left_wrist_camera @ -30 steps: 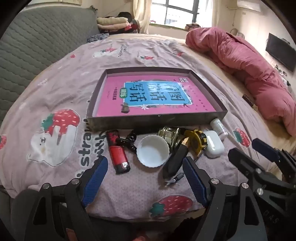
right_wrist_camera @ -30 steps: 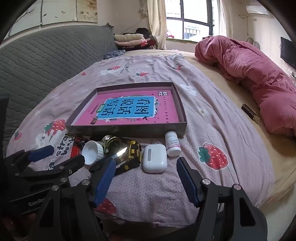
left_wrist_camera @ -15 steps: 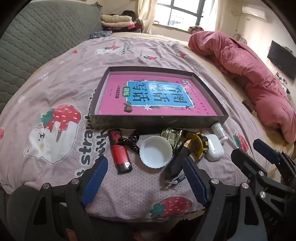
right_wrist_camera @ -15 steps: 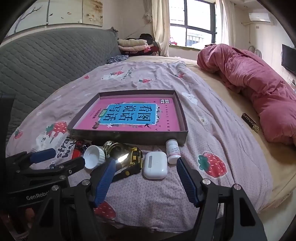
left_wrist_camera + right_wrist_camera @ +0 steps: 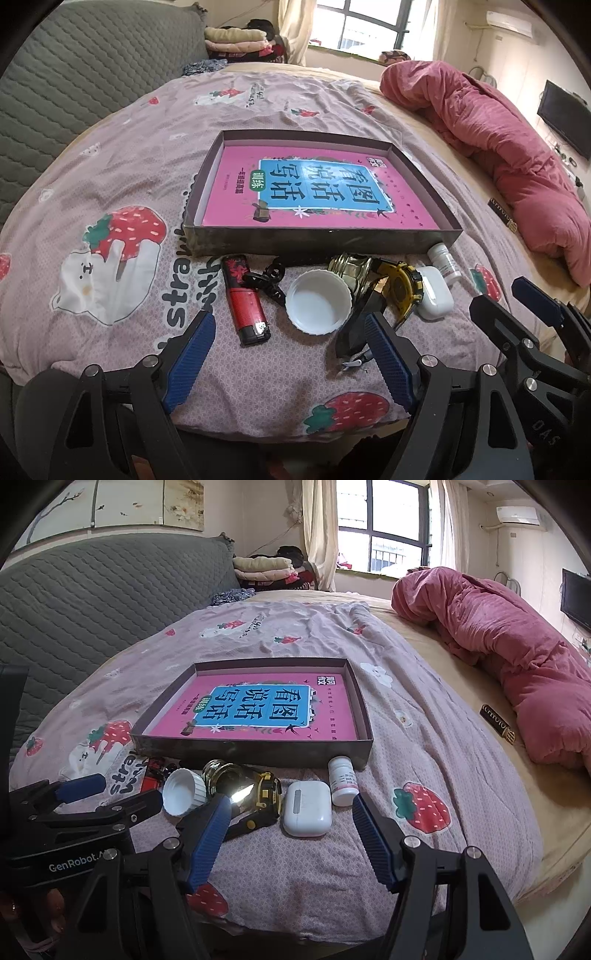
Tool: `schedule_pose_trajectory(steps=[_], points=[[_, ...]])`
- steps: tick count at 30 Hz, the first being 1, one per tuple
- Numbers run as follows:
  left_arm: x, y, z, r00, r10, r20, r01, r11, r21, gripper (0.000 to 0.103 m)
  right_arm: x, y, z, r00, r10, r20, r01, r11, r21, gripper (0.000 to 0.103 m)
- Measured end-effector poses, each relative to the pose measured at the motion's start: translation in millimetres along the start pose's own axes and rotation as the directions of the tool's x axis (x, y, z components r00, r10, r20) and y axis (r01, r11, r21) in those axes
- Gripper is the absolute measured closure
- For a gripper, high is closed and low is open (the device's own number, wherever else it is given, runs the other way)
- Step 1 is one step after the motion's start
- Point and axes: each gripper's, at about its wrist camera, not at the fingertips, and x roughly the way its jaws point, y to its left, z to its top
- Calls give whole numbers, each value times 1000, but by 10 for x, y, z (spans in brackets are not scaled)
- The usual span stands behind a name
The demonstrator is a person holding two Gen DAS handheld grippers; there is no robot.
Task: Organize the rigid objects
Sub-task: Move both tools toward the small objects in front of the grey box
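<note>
Both the left gripper (image 5: 290,356) and right gripper (image 5: 291,836) gape wide, empty; the white plastic earbud case (image 5: 307,808) lies just before the shallow grey cardboard tray (image 5: 258,751); straddle its narrow sides squarely, I judge.

The earbud case (image 5: 306,808) is smooth, glossy white plastic; the cup (image 5: 319,301) at its nine o'clock looks matt white. The lighter (image 5: 245,301) is shiny red plastic, the jar (image 5: 221,781) reflective brass-toned metal. The bedsheet (image 5: 110,184) is matt printed cloth, the box (image 5: 314,242) dull card.
</note>
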Motion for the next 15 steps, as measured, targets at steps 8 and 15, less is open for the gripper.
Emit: schedule_pose_trajectory(steps=[8, 15], points=[[11, 2, -1, 1000, -1, -1, 1, 1000, 0, 19, -7, 10, 5, 1000, -2, 6, 2, 1000, -2, 36], [17, 1, -1, 1000, 1, 1, -1, 1000, 1, 19, -15, 8, 13, 1000, -2, 7, 2, 1000, -4, 36]])
